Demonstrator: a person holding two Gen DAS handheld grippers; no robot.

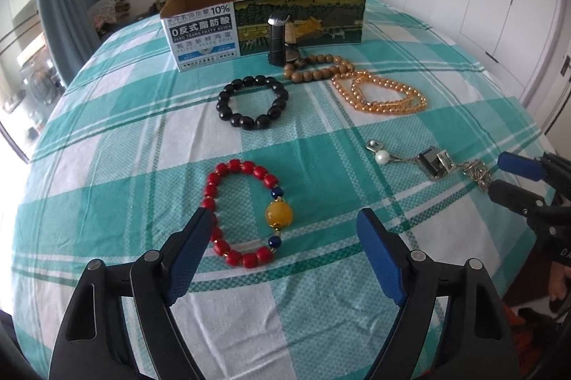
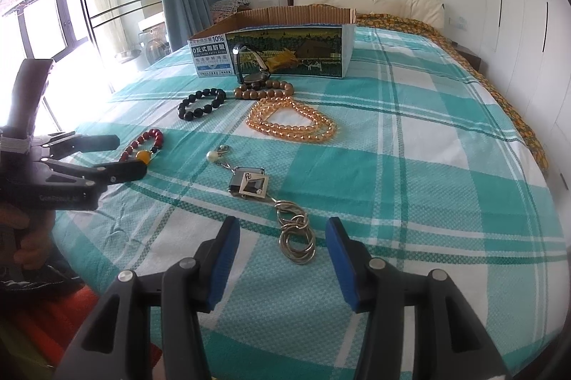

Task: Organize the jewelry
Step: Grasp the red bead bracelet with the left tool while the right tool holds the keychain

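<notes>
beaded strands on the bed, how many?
4: red bracelet nearest, by the left gripper; black bracelet mid-bed; brown wooden beads by the box; amber strand beside them. Box interior is hidden.

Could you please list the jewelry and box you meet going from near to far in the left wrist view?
Red bead bracelet → pearl keychain → black bead bracelet → cardboard box.

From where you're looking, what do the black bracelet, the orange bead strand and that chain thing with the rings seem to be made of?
The black bracelet: dark, semi-glossy oval beads, perhaps polished wood or stone; the look leaves it open. The orange bead strand: translucent, shiny round beads that let light glow through, so probably glass, resin or amber. The chain with rings: silvery and reflective, most likely metal, with a pearl-like white bead at its far end.
</notes>
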